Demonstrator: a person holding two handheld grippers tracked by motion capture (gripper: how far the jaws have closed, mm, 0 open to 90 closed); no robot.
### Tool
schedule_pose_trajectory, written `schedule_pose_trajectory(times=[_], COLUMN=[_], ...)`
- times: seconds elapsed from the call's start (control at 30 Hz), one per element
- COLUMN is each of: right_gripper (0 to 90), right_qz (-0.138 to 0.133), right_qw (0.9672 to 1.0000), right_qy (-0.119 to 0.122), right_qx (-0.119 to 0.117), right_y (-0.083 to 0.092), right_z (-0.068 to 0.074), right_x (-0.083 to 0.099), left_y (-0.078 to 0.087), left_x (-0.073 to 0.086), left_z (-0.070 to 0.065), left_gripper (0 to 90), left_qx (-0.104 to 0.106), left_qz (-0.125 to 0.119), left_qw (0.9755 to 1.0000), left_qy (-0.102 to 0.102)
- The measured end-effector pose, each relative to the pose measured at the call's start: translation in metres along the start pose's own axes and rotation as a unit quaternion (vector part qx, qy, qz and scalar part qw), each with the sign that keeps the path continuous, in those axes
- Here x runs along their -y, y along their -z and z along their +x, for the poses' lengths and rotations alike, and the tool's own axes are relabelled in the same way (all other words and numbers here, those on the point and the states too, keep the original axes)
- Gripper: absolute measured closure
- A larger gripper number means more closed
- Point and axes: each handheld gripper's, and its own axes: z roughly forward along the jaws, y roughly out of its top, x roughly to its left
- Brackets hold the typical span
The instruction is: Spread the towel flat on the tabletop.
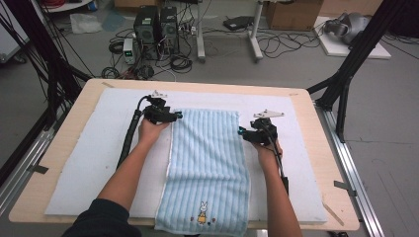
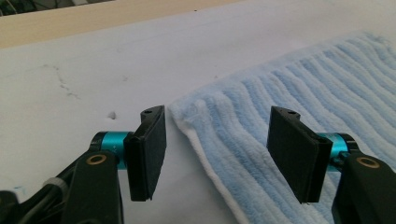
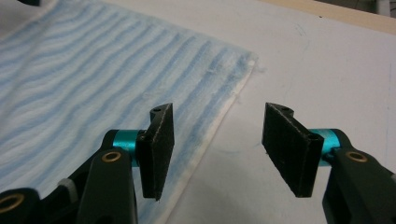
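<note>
We have the blue striped towel (image 1: 207, 163) lying flat down the middle of the white mat (image 1: 89, 158) on the counter (image 1: 59, 148), its near end hanging over the edge. Our left tongs (image 2: 217, 154) straddle its far left corner, spread and pinching nothing; our right tongs (image 3: 217, 149) straddle the far right edge, likewise spread. We judge the step to be between grasps: next, both tongs must close squarely on the cloth.

High view looks down over the table (image 1: 64, 148); both gripper views sit close above the shared towel (image 1: 207, 153).
</note>
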Motion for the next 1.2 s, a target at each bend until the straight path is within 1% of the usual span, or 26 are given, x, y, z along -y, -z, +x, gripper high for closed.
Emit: schedule_pose_trajectory(times=[0.1, 0.17, 0.23, 0.3, 0.37, 0.4, 0.43, 0.47, 0.5, 0.53, 0.57, 0.6, 0.63, 0.67, 0.7, 0.73, 0.77, 0.83, 0.87, 0.9, 0.93, 1.0, 1.07, 1.1, 1.17, 1.2], right_gripper=[46.3, 46.0, 45.4, 45.1, 46.0, 47.8, 50.5, 51.6, 55.0, 59.8, 70.9, 77.7, 85.6, 86.7, 87.2, 87.5, 87.6, 87.6, 87.3, 85.7, 80.2, 72.1, 65.8, 64.1, 62.8, 62.6], right_qz=[0.011, 0.018, 0.032, 0.041, 0.034, 0.036, 0.043, 0.042, 0.040, 0.042, 0.045, 0.047, 0.051, 0.058, 0.066, 0.069, 0.069, 0.056, 0.050, 0.047, 0.047, 0.040, 0.023, 0.015, 0.004, -0.001], right_qw=[0.9999, 0.9998, 0.9995, 0.9991, 0.9993, 0.9992, 0.9989, 0.9989, 0.9989, 0.9989, 0.9989, 0.9989, 0.9987, 0.9983, 0.9978, 0.9973, 0.9963, 0.9959, 0.9959, 0.9959, 0.9957, 0.9965, 0.9974, 0.9978, 0.9984, 0.9985], right_qy=[0.004, 0.001, -0.003, -0.005, -0.012, -0.015, -0.011, -0.015, -0.019, -0.014, -0.007, 0.003, 0.005, 0.003, 0.003, 0.008, 0.015, -0.015, -0.031, -0.037, -0.035, -0.034, -0.046, -0.044, -0.039, -0.038], right_qx=[0.004, 0.004, 0.001, 0.007, 0.009, 0.009, 0.016, 0.017, 0.017, 0.015, 0.011, 0.004, 0.000, 0.000, 0.004, 0.024, 0.049, 0.069, 0.068, 0.068, 0.071, 0.065, 0.050, 0.047, 0.042, 0.039], right_y=[-0.012, -0.020, -0.028, -0.037, -0.043, -0.047, -0.051, -0.053, -0.055, -0.055, -0.056, -0.056, -0.057, -0.058, -0.059, -0.059, -0.059, -0.060, -0.060, -0.060, -0.059, -0.056, -0.049, -0.046, -0.038, -0.034], right_z=[-0.005, -0.007, -0.009, -0.011, -0.010, -0.010, -0.009, -0.009, -0.009, -0.008, -0.007, -0.006, -0.005, -0.005, -0.005, -0.005, -0.005, -0.012, -0.014, -0.015, -0.014, -0.014, -0.015, -0.014, -0.013, -0.013], right_x=[-0.003, -0.005, -0.008, -0.011, -0.013, -0.014, -0.015, -0.015, -0.016, -0.017, -0.018, -0.019, -0.020, -0.022, -0.025, -0.027, -0.027, -0.024, -0.023, -0.023, -0.023, -0.024, -0.027, -0.028, -0.031, -0.032], left_y=[0.000, 0.001, 0.002, 0.003, 0.005, 0.006, 0.006, 0.007, 0.007, 0.008, 0.009, 0.009, 0.010, 0.011, 0.011, 0.012, 0.012, 0.014, 0.014, 0.014, 0.014, 0.011, 0.008, 0.006, 0.001, -0.002], left_x=[0.004, 0.007, 0.007, 0.006, 0.005, 0.005, 0.004, 0.004, 0.004, 0.004, 0.004, 0.004, 0.004, 0.005, 0.005, 0.006, 0.006, 0.006, 0.006, 0.007, 0.007, 0.007, 0.006, 0.005, 0.003, 0.003], left_z=[-0.001, -0.001, -0.001, -0.003, -0.004, -0.005, -0.005, -0.005, -0.005, -0.004, -0.002, -0.001, 0.000, 0.001, 0.001, 0.001, 0.001, 0.001, 0.001, 0.002, 0.002, 0.002, 0.000, -0.001, -0.001, -0.001], left_gripper=[34.6, 32.0, 30.1, 30.1, 30.1, 30.1, 30.1, 30.1, 30.1, 30.2, 30.3, 30.3, 30.4, 30.4, 30.6, 30.8, 30.8, 31.2, 31.5, 31.6, 31.8, 33.7, 37.1, 38.5, 39.9, 39.7], left_qx=[0.005, 0.009, 0.016, 0.017, 0.021, 0.022, 0.023, 0.024, 0.023, 0.023, 0.023, 0.023, 0.023, 0.022, 0.021, 0.021, 0.019, 0.016, 0.017, 0.016, 0.015, 0.013, -0.001, -0.007, -0.012, -0.013], left_qz=[-0.006, -0.009, -0.008, -0.008, -0.013, -0.013, -0.013, -0.013, -0.013, -0.014, -0.013, -0.013, -0.012, -0.010, -0.009, -0.006, -0.006, -0.010, -0.011, -0.011, -0.012, -0.015, -0.017, -0.015, 0.003, 0.007], left_qw=[0.9999, 0.9999, 0.9998, 0.9998, 0.9997, 0.9996, 0.9996, 0.9996, 0.9996, 0.9996, 0.9996, 0.9996, 0.9996, 0.9996, 0.9996, 0.9997, 0.9997, 0.9997, 0.9997, 0.9997, 0.9997, 0.9996, 0.9998, 0.9999, 0.9999, 0.9999], left_qy=[0.006, 0.010, 0.013, 0.007, 0.009, 0.007, 0.006, 0.004, 0.002, 0.004, 0.008, 0.013, 0.014, 0.014, 0.015, 0.014, 0.014, 0.014, 0.015, 0.013, 0.016, 0.017, 0.005, 0.002, 0.002, 0.008])
